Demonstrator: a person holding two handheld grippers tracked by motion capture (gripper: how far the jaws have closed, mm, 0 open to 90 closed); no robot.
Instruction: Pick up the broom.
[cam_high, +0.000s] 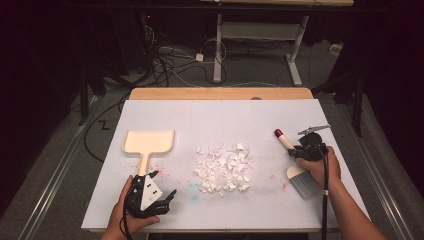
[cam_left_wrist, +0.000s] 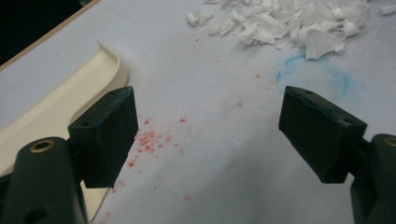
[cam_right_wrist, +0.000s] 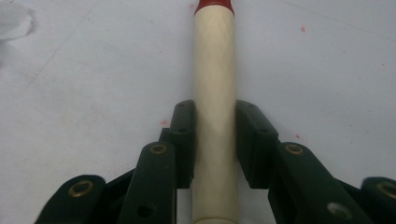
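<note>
While the left hand-held gripper (cam_high: 159, 197) rests at the near left of the worktop (cam_high: 220, 117), its jaws stand wide apart and hold nothing, as the left gripper view shows, with stained white surface between the two pads. Just beyond it lies the cream dustpan (cam_high: 148, 142), handle pointing back toward that gripper and its open mouth facing the far edge; in the left gripper view the pan's rim (cam_left_wrist: 105, 63) sits just beside the left jaw, not touching it as far as I can tell. Further right, in the middle of the worktop, a loose pile of white paper scraps (cam_high: 223, 169) is spread out, well apart from both tools. At the right, the right hand-held gripper (cam_high: 300, 151) is clamped on the handle of the brush (cam_high: 286, 140), the pads pressing its cream shaft (cam_right_wrist: 214, 93) from both sides. The brush's long axis runs from its red-tipped end, which points up and left away from the person, back under the hand to the grey bristles (cam_high: 304, 182) near the front edge. By my judgement the coming sweep turns on this: the scraps lie to the left of the brush, between it and the dustpan, and the right hand is the one already holding the tool.
</note>
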